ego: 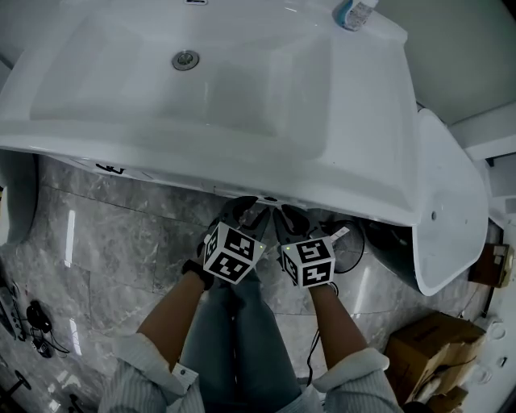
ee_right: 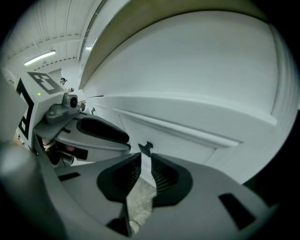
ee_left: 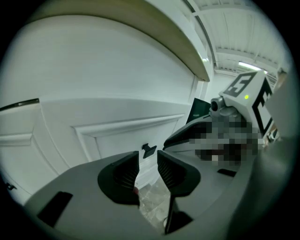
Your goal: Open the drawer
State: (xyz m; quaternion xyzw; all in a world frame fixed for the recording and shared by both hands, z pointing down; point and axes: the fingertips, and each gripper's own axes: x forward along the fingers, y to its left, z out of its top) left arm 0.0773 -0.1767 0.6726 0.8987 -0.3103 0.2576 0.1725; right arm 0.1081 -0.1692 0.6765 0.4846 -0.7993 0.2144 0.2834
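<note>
The white drawer front (ee_left: 122,136) under the basin has a raised frame and a small black knob (ee_left: 149,150). My left gripper (ee_left: 148,161) points at that knob from a short way off; its jaws stand open with nothing between them. The right gripper view shows the same knob (ee_right: 146,147) on the drawer panel (ee_right: 187,140), just beyond my right gripper (ee_right: 146,161), whose jaws show a narrow gap and hold nothing. In the head view both grippers, left (ego: 242,211) and right (ego: 289,218), sit side by side under the basin's front edge, which hides the drawer.
A white basin (ego: 201,73) with a drain (ego: 185,59) overhangs the cabinet, with a bottle (ego: 352,12) at its back right. A white curved fixture (ego: 451,218) and a cardboard box (ego: 427,347) stand to the right. Cables (ego: 36,323) lie on the grey marble floor (ego: 121,242).
</note>
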